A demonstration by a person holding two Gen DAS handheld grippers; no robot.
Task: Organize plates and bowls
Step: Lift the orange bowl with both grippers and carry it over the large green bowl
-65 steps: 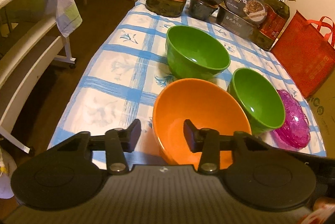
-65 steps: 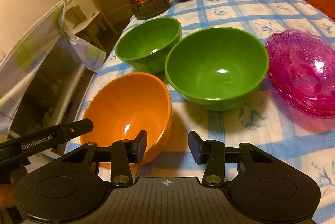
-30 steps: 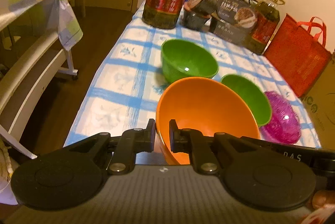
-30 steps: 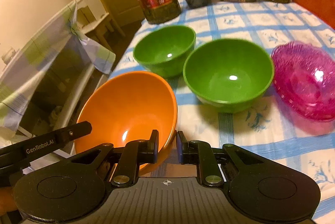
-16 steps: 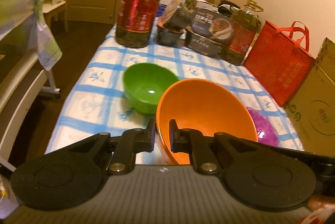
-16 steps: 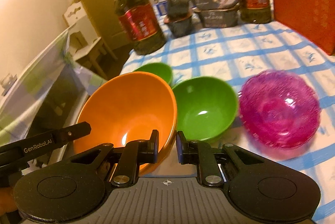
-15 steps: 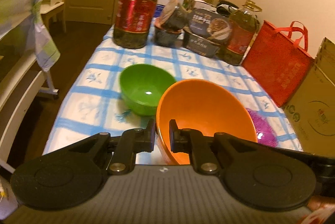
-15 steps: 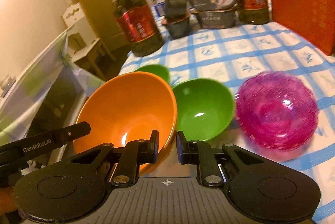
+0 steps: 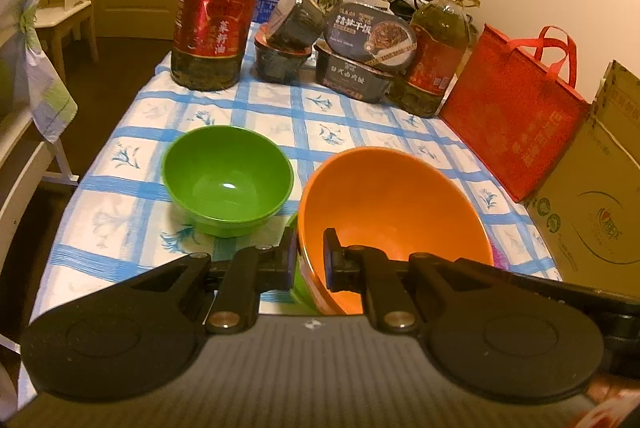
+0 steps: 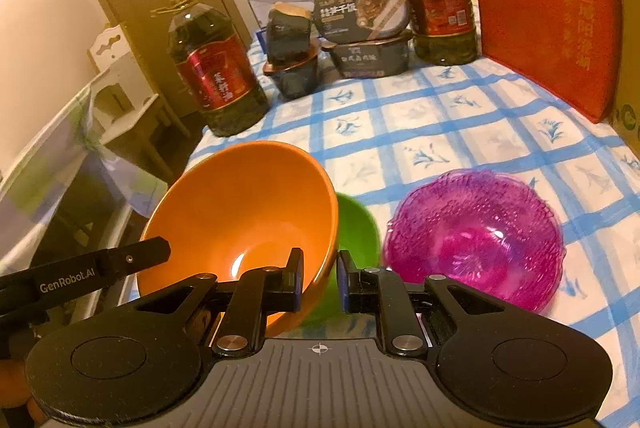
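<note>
- I have the orange bowl (image 9: 394, 212) pinched by its rim on two sides: my left gripper (image 9: 307, 260) is closed narrow on the near-left edge, my right gripper (image 10: 319, 282) is clamped on the opposite edge
- The bowl is smooth, glossy, deep and round, tilted and lifted clear of the tablecloth (image 9: 120, 204)
- Beneath it, in the right wrist view, a green bowl (image 10: 358, 228) shows partly; how close the two are I cannot tell
- A second green bowl (image 9: 227, 180), same glossy finish, sits upright on the cloth to the left
- A ribbed, translucent magenta dish (image 10: 474, 238) with a scalloped rim lies just right of the covered green bowl
- The cloth is white with blue checks and small blue flower sprigs
- The left gripper's arm reads "GenRobot.AI" in the right view
- At the table's far end stand two oil bottles (image 9: 214, 4) with red labels in Chinese characters, dark food tubs (image 9: 362, 48), and a red bag (image 9: 516, 112)
</note>
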